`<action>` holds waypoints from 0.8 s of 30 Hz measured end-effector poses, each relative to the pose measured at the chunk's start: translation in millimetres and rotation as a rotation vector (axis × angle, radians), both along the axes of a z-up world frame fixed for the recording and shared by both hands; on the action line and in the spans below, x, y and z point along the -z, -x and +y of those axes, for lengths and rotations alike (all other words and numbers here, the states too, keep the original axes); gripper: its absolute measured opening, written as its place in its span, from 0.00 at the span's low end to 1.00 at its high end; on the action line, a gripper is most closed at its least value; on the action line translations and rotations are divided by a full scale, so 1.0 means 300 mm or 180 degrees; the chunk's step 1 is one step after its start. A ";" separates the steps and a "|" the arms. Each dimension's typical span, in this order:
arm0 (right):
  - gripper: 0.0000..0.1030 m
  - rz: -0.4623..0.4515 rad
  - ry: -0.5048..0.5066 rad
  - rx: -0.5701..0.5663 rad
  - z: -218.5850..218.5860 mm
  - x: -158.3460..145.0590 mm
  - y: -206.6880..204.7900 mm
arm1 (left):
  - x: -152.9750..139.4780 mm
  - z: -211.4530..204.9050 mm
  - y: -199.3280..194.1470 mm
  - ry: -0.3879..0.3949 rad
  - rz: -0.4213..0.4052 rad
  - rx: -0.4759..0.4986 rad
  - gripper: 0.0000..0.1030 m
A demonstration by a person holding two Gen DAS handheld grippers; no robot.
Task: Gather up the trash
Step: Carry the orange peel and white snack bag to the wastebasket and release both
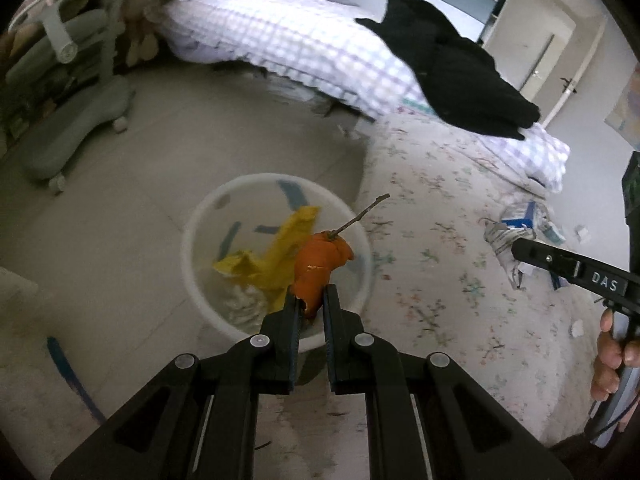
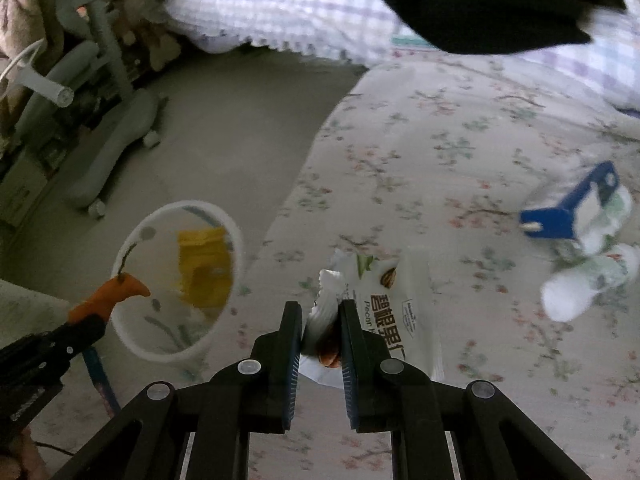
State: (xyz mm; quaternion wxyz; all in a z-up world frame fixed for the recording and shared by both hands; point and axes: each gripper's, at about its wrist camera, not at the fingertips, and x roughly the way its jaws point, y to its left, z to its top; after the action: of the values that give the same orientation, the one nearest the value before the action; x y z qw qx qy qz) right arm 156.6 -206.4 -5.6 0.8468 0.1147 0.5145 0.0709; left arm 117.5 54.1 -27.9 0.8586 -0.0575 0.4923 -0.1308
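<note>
Left gripper (image 1: 310, 296) pinching the orange peel (image 1: 320, 266) by its lower end, twig stem poking up, held right above the white bin (image 1: 192, 248) on the floor. Inside the bin already: a crumpled yellow wrapper (image 1: 276, 256) and some pale paper. Drop step in hand here, by the look of it; calls for spreading the jaws while the peel hangs inside the rim, not over the near edge. Right gripper (image 2: 320, 320) clamped on a white snack packet (image 2: 396, 304), over the flowered bedspread (image 2: 460, 128), beside the bin and not yet above it. Needs a swing across toward the bin, keeping out of the left gripper's way. More to fetch farther out on the bed from the bin: a blue-and-white carton (image 2: 568, 212) and a small white bottle (image 2: 588, 284). Black garment (image 1: 452, 64) lying beyond those, likely not trash.
</note>
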 end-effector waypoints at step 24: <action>0.16 -0.0016 -0.0292 -0.0416 0.355 0.071 -0.113 | 0.047 0.241 -0.005 -0.0611 0.0333 -0.0774 0.80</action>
State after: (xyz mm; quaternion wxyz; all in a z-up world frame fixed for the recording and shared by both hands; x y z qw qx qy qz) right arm 190.5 -99.9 -26.7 0.8355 0.1194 0.5150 0.1497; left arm 119.2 126.5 -42.1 0.8428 -0.0412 0.5360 0.0249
